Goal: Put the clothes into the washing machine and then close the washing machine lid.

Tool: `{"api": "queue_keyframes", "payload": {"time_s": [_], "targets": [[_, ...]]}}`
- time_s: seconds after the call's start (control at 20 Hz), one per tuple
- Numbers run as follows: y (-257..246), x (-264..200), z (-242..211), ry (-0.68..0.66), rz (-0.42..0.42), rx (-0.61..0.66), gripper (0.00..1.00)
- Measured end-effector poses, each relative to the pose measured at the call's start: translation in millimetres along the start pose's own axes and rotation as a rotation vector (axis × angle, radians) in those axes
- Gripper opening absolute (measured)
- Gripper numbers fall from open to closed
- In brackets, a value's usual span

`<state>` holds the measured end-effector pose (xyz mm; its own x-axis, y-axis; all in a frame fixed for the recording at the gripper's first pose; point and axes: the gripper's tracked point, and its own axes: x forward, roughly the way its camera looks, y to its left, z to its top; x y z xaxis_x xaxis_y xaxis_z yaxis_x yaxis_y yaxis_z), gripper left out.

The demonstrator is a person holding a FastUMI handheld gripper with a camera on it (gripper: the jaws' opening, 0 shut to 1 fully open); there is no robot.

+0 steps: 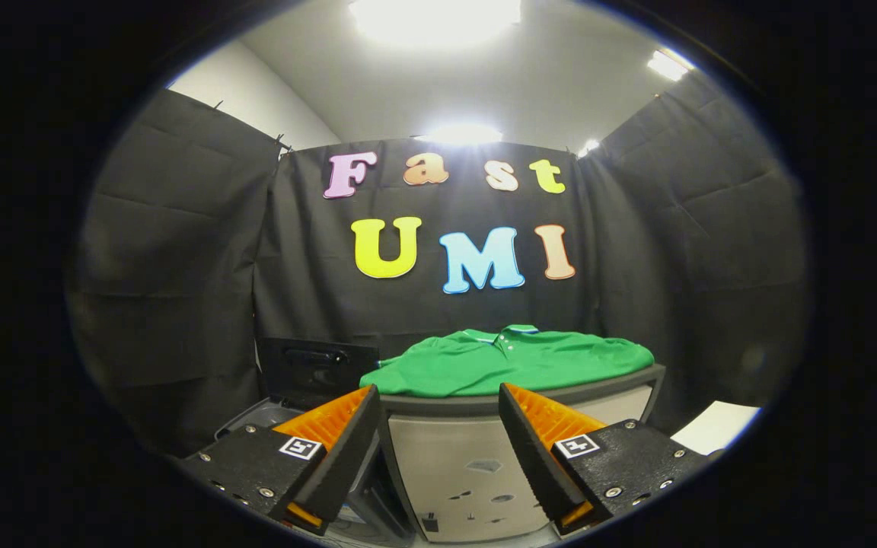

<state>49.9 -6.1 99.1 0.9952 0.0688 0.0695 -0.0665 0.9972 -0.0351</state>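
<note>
Gripper [438, 396] spread wide, holding nothing, just short of a green collared polo shirt [511, 361] lying flat atop a grey boxy cabinet [476, 464].

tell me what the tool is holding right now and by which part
Nothing. The tool is open, its fingers apart with no cloth between them; the green shirt lies beyond them on a grey cabinet.
</note>
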Motion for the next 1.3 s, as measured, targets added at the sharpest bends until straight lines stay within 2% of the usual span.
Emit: {"api": "queue_keyframes", "payload": {"time_s": [0.5, 0.85, 1.05, 1.3], "targets": [[-37.5, 82.5, 47.8, -0.003, -0.018, -0.008, 0.95], [-61.2, 144.0, 64.2, 0.062, -0.012, -0.003, 0.95], [-75.5, 177.1, 59.8, 0.146, -0.012, -0.052, 0.96], [-99.1, 214.9, 29.5, 0.286, -0.034, -0.026, 0.96]]}}
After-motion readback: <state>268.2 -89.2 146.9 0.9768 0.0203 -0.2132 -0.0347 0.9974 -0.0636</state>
